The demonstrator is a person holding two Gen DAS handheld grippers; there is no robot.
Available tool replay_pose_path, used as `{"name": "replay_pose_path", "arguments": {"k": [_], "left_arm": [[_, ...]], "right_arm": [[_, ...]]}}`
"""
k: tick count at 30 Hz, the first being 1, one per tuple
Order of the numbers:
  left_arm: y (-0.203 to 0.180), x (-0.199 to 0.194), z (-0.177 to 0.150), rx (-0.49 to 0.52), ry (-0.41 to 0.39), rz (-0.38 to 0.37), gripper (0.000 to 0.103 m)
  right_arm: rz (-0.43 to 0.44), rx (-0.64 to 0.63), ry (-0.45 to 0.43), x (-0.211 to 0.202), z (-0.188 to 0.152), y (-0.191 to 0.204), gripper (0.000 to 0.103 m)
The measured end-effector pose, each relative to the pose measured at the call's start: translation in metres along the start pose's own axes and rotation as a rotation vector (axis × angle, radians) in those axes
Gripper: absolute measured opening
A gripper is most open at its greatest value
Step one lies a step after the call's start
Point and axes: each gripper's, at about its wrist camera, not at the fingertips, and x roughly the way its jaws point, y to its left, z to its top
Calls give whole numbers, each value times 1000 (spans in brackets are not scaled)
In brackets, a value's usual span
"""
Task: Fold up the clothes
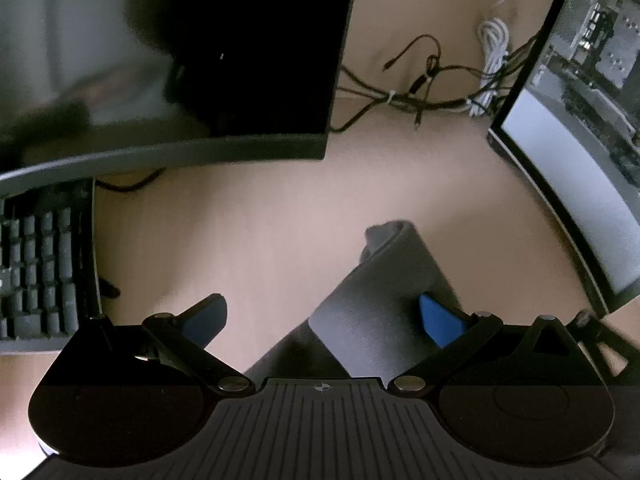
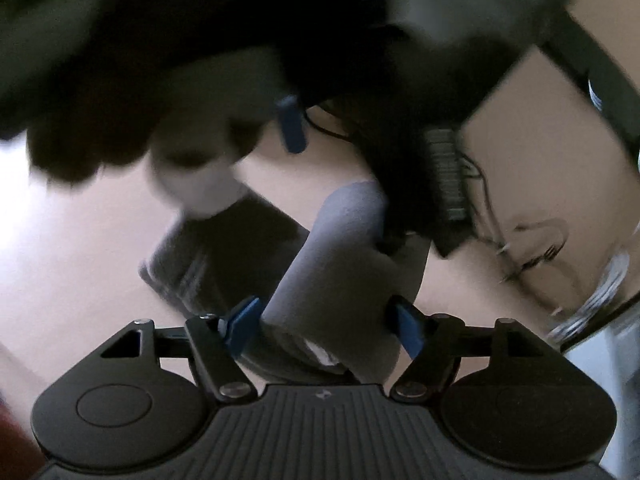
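The left gripper (image 1: 322,318) hangs spread wide above the pale counter (image 1: 248,232), its blue fingers (image 1: 438,320) apart, with a grey folded garment (image 1: 384,292) lying on the counter between and just ahead of them. In the right wrist view the right gripper (image 2: 326,320) is also spread, the grey garment (image 2: 340,264) bunched up between its blue fingers (image 2: 242,322), though blur hides whether they touch the cloth. A keyboard (image 1: 40,264), two monitors (image 1: 200,60) and tangled cables (image 1: 420,92) sit farther back.
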Motion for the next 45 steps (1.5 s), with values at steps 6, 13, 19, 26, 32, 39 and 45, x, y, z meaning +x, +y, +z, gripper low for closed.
{"name": "replay_pose_path", "arguments": {"k": [6,13,19,26,32,39,45], "left_arm": [[7,8,-7,-10,24,39,103],[17,5,-14,-26,41,63,103],[27,4,-18,-78,59,57,103],[41,2,-22,-162,52,55,103],[26,6,-8,-144,40,49,103],[6,-1,-4,-85,31,33,103],[24,-15,-17,-130,33,34,103]], "right_arm": [[254,387,-57,-16,-12,-65,74],[361,825,-60,14,-51,-146,79],[460,803,-10,23,-47,-119,80],[427,723,-8,23,-29,-99,64],[346,768,-37,12,-38,-117,52],[104,740,-40,-4,-46,-141,48],[56,592,-47,-8,-30,-112,47]]}}
